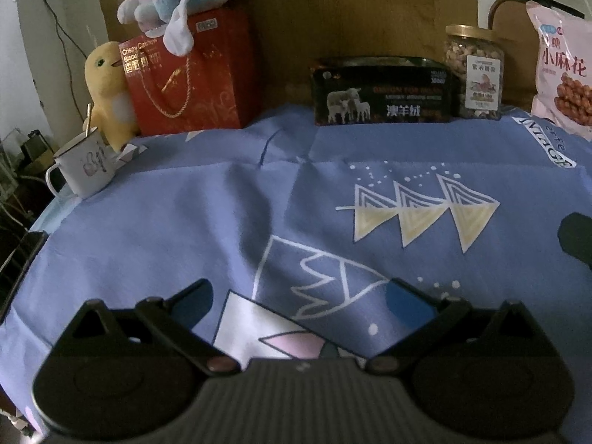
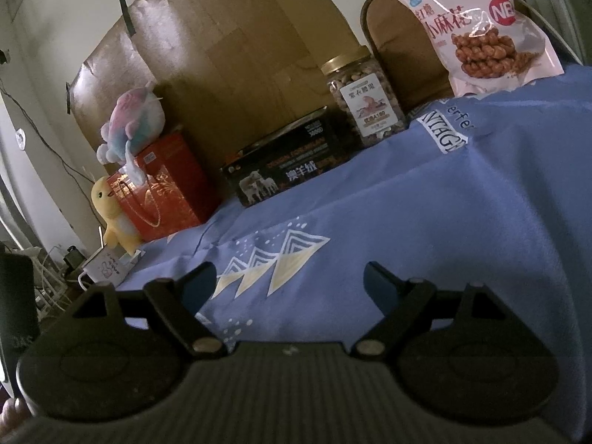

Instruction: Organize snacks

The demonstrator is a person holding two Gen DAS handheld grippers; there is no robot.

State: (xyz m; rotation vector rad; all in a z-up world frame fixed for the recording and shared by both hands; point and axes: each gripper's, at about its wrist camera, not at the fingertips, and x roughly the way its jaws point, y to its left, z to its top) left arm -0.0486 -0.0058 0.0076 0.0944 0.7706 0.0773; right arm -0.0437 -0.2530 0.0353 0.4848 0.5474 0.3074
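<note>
Snack bag point(image 2: 477, 26) stands well beyond the spread right fingers point(image 2: 381, 285).

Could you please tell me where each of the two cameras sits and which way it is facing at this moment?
Left wrist: sits on the left gripper, angled down over the blue cloth toward the back row; its own open jaws show, nothing between them.
Right wrist: sits on the right gripper, tilted, facing the back row from further right; open, empty jaws show.
Shared: red gift bag, black box, nut jar, pink snack bag, yellow plush, mug.
</note>
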